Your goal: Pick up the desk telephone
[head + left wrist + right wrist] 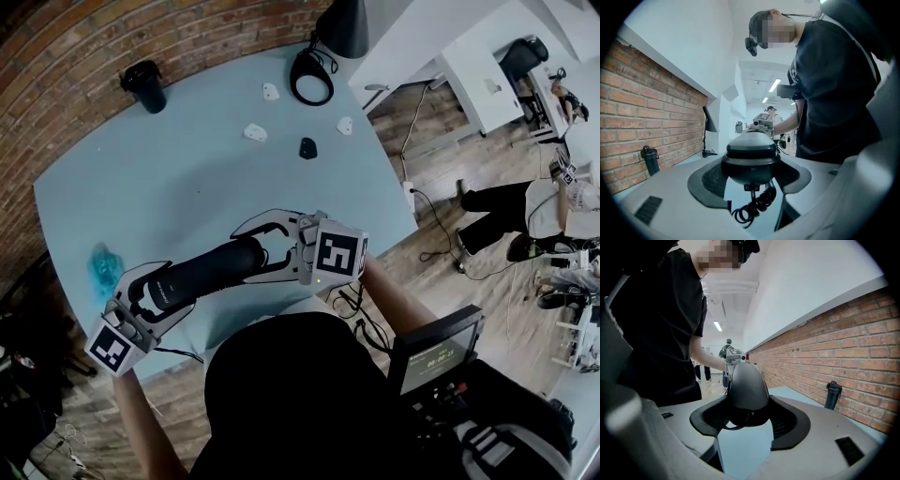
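Observation:
A black telephone handset (pixel 202 270) hangs level above the pale blue table (pixel 187 178), held at both ends. My left gripper (pixel 169 292) is shut on its lower-left end, my right gripper (pixel 251 253) on its upper-right end. In the left gripper view the handset's rounded end (pixel 751 159) fills the gap between the dark pads (pixel 708 180), and a coiled cord (pixel 754 206) dangles under it. The right gripper view shows the other end (pixel 747 390) wedged between that gripper's pads (pixel 790 425). I see no telephone base.
On the table stand a black flask (pixel 145 86), a black lamp (pixel 342 26) with a black ring (pixel 311 80) by its foot, small white pieces (pixel 255 133), a small black piece (pixel 307 147) and a blue crumpled thing (pixel 101 267). A brick wall runs behind. A person (pixel 525 216) sits at the right.

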Available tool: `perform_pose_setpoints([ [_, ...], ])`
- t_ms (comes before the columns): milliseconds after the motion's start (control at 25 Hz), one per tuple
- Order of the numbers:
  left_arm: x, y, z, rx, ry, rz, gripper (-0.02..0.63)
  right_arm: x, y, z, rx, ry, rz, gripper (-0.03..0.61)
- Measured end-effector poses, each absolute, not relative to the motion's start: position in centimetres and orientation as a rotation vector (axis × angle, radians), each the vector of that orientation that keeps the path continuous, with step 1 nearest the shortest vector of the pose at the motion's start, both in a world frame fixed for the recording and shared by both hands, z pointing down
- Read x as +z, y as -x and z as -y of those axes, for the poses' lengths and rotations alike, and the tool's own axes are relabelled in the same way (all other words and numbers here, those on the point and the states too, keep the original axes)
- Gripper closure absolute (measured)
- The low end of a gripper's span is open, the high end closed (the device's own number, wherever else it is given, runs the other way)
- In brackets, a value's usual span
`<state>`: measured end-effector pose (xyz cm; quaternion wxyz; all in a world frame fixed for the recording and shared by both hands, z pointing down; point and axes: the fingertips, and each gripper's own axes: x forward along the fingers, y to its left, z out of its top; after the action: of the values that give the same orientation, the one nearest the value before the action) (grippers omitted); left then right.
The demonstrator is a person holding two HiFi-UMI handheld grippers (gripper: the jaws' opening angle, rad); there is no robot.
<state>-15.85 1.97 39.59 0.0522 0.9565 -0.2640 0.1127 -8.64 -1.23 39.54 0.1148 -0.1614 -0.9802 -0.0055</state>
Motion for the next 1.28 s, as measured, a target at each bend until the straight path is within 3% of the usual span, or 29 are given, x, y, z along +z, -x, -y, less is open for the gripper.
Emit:
perform_pose_setpoints([
  [1280,31.0,15.0,-1.0,0.141,-3.066,0.811,0.298,32.8,7.8,2.0,-0.113,0.477,2.939,0.308],
])
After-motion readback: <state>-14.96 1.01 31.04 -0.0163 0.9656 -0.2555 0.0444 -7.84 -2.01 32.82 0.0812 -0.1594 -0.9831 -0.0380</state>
